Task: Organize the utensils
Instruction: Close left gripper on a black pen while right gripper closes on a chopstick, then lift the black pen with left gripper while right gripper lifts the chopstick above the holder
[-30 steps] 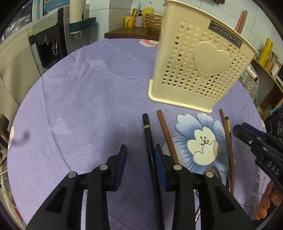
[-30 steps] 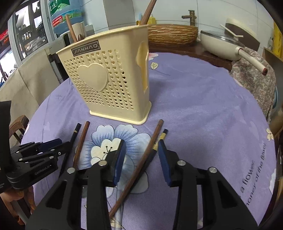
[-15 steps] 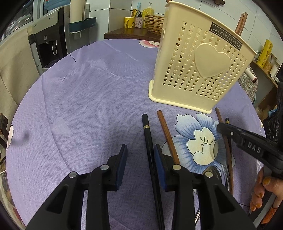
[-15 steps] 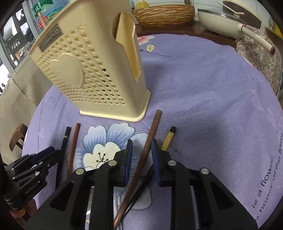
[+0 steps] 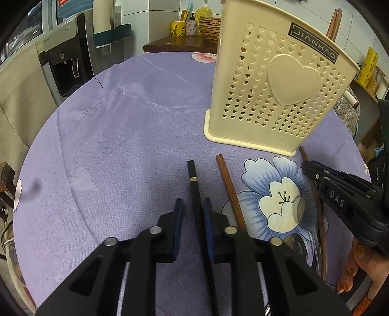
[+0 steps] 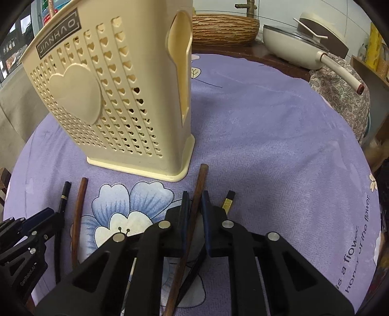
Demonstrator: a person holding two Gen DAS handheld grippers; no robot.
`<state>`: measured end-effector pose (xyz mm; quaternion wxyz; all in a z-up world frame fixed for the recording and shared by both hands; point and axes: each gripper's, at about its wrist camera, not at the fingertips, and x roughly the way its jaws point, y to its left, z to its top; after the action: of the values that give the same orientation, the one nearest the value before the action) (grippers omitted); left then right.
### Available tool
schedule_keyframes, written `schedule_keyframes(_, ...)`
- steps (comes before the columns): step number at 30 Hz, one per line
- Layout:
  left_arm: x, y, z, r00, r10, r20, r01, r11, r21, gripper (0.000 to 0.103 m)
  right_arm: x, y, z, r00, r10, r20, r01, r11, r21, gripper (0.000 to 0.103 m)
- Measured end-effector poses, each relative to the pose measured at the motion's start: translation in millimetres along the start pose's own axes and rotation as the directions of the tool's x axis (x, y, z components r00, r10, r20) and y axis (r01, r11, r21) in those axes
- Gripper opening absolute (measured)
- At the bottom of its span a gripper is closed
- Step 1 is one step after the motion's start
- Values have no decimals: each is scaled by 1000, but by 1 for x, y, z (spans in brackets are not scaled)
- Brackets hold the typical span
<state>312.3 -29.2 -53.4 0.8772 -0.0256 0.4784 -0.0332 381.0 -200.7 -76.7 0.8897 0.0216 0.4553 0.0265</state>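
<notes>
A cream perforated utensil holder point(image 5: 274, 97) stands on the purple tablecloth point(image 5: 121, 145), also in the right wrist view point(image 6: 102, 97). My left gripper point(image 5: 193, 209) is closing around a black chopstick point(image 5: 192, 175) with a gold band. The right pad is against it and a gap remains at the left pad. My right gripper point(image 6: 195, 201) is closing, its pads on a brown chopstick point(image 6: 201, 179) lying by the holder's corner. A second brown chopstick point(image 5: 227, 179) lies between the two grippers. A black chopstick with a yellow end point(image 6: 228, 200) lies right of the right gripper.
Two brown chopsticks point(image 5: 333, 21) stand in the holder. A cream pan point(image 6: 299, 46) and a woven basket point(image 6: 223, 29) sit on a counter behind the table. A water dispenser point(image 5: 65, 63) stands past the far left edge. A hand point(image 5: 359, 267) holds the right gripper.
Both pairs of jaws have narrowed around their chopsticks. The right gripper has moved forward and down, closer to the holder. The left gripper has stayed where it was.
</notes>
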Motion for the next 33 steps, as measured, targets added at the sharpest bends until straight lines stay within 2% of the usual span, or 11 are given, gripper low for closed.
schedule_keyframes(5, 0, -3, 0, 1000, 0, -4, 0, 1000, 3, 9, 1, -11, 5, 999, 51, -15, -49, 996, 68, 9)
schedule_keyframes(9, 1, -2, 0, 1000, -25, -12, 25, 1000, -15, 8, 1, -18, 6, 995, 102, -17, -100, 988, 114, 8)
schedule_keyframes(17, -1, 2, 2, 998, -61, -9, 60, 997, -39, 7, -5, -28, 4, 986, 168, 9, -168, 974, 155, 8)
schedule_keyframes(21, -13, 4, 5, 997, -79, 24, 80, 996, -49, 7, -20, -30, 3, 977, 208, 37, -211, 964, 164, 8)
schedule_keyframes(26, -44, 4, 7, 988, -118, 97, 122, 992, -40, 7, -52, -37, -1, 955, 281, 98, -293, 943, 155, 8)
schedule_keyframes(33, -100, 7, 11, 963, -163, 214, 169, 986, -9, 7, -117, -40, 4, 926, 322, 199, -336, 941, 39, 8)
